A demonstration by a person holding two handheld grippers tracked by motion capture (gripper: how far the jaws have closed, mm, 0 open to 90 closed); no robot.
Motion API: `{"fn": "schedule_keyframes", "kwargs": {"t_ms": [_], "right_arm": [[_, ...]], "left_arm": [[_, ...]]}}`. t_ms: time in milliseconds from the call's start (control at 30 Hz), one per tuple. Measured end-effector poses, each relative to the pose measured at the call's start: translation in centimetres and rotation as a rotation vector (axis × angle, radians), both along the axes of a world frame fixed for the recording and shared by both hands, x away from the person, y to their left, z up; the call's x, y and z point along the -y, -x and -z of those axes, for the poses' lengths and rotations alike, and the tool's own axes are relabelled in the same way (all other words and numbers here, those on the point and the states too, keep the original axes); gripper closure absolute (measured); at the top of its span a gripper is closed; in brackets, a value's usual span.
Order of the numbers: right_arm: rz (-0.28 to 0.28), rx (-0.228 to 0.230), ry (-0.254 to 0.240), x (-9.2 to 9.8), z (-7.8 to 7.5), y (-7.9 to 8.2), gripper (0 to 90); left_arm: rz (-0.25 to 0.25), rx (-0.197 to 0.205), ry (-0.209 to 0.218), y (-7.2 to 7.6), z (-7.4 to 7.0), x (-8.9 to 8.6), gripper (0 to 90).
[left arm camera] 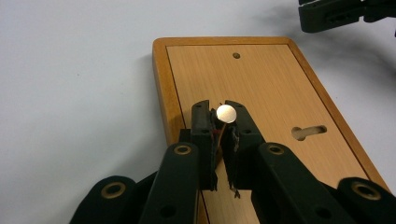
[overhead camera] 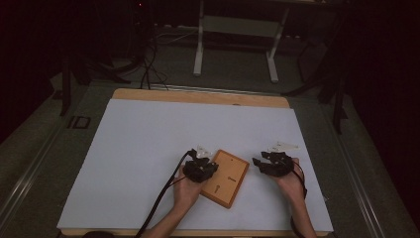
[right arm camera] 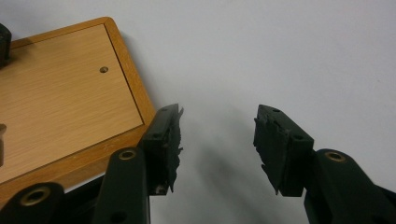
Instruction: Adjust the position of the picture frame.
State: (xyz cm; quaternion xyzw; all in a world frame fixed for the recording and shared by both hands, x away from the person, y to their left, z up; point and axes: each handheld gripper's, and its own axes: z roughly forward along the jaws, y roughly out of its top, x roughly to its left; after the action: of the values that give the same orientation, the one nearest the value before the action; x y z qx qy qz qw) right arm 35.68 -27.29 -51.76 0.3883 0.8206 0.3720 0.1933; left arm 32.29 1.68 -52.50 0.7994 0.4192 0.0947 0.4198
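Left gripper (left arm camera: 220,116) is over the wooden board (left arm camera: 261,93), its jaws clamped together on a small round silver-headed pin (left arm camera: 226,113) that stands up between the tips. The board lies flat on the white table sheet (overhead camera: 148,148), at its near right part. Right gripper (right arm camera: 217,140) hovers just right of the board's edge, jaws wide apart with nothing between them.

The board (left arm camera: 261,88) is light wood, smooth and matt, framed in darker satin wood. Above it, a shiny metal disc (left arm camera: 226,113) sits between rough, matt black plastic fingers (left arm camera: 203,126). Beneath the board lies smooth matt white sheet (overhead camera: 148,144).
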Motion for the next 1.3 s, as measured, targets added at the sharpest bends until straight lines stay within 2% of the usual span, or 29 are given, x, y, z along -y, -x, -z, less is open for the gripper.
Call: {"fn": "schedule_keyframes", "kwargs": {"t_ms": [67,133,367,533,667,833,967,1000,1033,1300], "right_arm": [[-0.003,-0.001,0.001,0.0,0.0,0.0,50.1],[-0.007,-0.003,0.002,-0.1,0.0,0.0,50.3],[-0.022,-0.008,0.012,-0.5,0.3,-0.1,50.9],[-0.034,-0.015,0.019,-0.9,0.5,-0.1,52.4],[-0.040,-0.015,0.019,-1.1,0.5,-0.1,53.4],[-0.057,-0.020,0.021,-1.3,0.5,0.0,54.6],[-0.065,-0.026,0.005,-1.3,0.4,0.0,56.3],[-0.065,-0.026,0.005,-1.3,0.4,0.0,56.3],[-0.076,-0.032,-0.014,-1.2,0.4,0.1,56.5],[-0.111,-0.037,-0.007,-1.7,0.3,0.3,57.4]], "left_arm": [[0.004,-0.002,0.006,-0.1,0.0,-0.1,83.5],[0.041,0.011,0.013,-0.2,0.2,-0.4,83.7],[0.098,0.024,0.024,-0.7,0.2,-0.9,84.1],[0.130,0.044,0.008,-0.9,-0.2,-1.2,84.4],[0.156,0.062,0.020,-1.1,-0.5,-1.4,84.5],[0.168,0.053,0.062,-1.5,-0.9,-1.6,84.6],[0.173,0.051,0.066,-1.7,-1.0,-1.8,84.6],[0.168,0.048,0.081,-2.0,-1.0,-2.0,84.6],[0.168,0.045,0.085,-2.2,-1.0,-2.1,84.5],[0.150,0.020,0.102,-3.0,-0.9,-2.7,84.5]]}}
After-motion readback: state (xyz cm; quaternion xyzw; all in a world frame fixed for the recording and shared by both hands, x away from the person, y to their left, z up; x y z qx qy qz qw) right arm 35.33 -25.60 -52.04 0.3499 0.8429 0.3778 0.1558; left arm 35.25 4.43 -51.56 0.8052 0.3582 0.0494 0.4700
